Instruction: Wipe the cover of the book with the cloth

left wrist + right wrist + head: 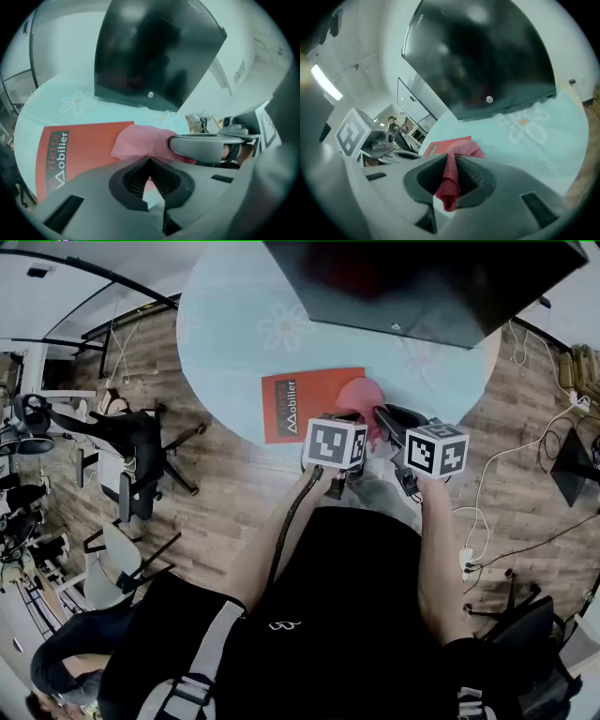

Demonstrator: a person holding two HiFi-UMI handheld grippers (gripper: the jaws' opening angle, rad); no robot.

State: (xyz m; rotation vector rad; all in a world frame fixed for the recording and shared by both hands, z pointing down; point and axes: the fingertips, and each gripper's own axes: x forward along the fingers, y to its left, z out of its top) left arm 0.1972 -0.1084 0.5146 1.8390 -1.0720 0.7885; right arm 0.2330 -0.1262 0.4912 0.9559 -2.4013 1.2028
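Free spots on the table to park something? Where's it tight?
Free: bare table left of the book, and the strip between book and monitor. Tight: the book's right end, where the cloth, right gripper and left gripper meet.

Soft pink cloth (451,185) gripped in matt grey plastic right tongs (451,174), ribbed black pads (471,176), smooth red book cover (89,145) ahead of left tongs (149,178), glossy black screen (154,51) beyond

Red book (302,405), dark monitor (422,287) on round table (230,329)
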